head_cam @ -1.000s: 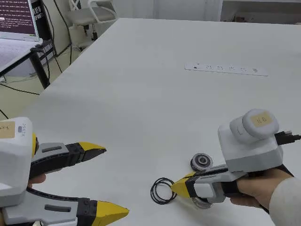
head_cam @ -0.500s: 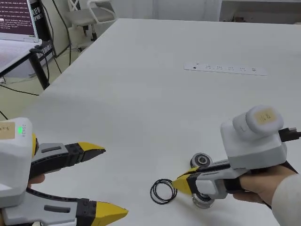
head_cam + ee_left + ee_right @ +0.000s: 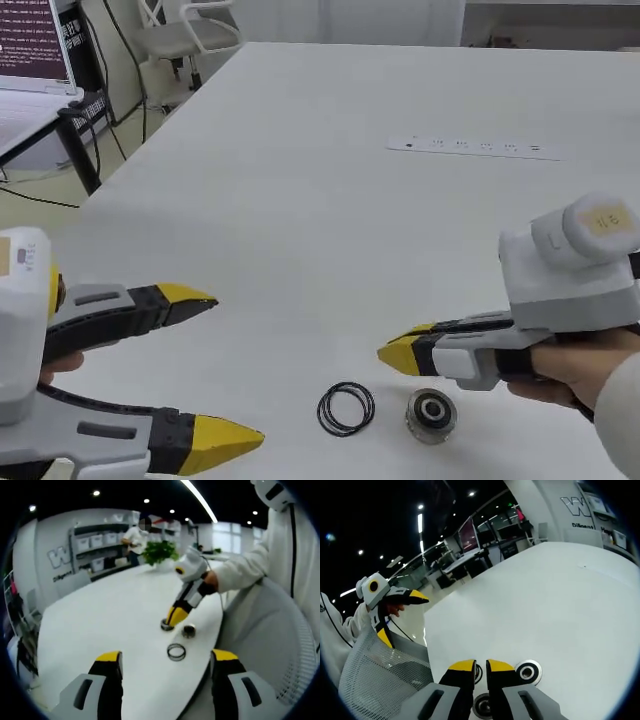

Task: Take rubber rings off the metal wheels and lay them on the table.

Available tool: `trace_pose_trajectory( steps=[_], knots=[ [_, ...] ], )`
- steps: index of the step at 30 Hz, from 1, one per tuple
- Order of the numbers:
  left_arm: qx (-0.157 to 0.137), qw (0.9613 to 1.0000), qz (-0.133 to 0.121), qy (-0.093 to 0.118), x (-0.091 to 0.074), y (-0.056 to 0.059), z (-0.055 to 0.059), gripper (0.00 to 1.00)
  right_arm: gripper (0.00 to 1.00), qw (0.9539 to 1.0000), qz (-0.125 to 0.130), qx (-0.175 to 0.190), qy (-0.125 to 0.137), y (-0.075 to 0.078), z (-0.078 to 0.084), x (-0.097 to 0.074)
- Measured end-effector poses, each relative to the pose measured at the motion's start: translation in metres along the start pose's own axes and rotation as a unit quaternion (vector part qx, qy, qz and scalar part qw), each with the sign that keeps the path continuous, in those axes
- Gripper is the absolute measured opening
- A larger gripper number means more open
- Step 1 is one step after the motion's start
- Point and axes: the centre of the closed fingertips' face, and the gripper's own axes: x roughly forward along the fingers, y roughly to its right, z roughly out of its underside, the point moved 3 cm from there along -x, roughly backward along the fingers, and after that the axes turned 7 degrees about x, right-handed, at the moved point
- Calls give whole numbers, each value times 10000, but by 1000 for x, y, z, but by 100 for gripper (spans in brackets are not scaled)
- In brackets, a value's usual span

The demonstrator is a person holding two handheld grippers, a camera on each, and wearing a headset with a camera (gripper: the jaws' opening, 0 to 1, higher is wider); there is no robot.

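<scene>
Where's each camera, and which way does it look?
Head view: on the head, facing down at the table; left gripper, right gripper, a hand show.
Left gripper view: on that gripper, facing the rings; open jaws show.
Right gripper view: on that gripper, facing a wheel; shut jaws show.
Head and left gripper views share the rings.

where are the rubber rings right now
In the head view the rubber rings lie on the table near its front edge, just left of a metal wheel.
</scene>
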Motion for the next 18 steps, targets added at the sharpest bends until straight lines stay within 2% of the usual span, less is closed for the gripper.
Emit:
trace_pose_trajectory(
  steps=[9, 18],
  knots=[
    [422, 9990, 72, 141, 3, -11, -31, 73, 6, 9991, 226, 128, 334, 17, -12, -16],
    [764, 9964, 270, 233, 15, -20, -55, 72, 7, 9976, 468, 220, 465, 35, -14, -30]
  ],
)
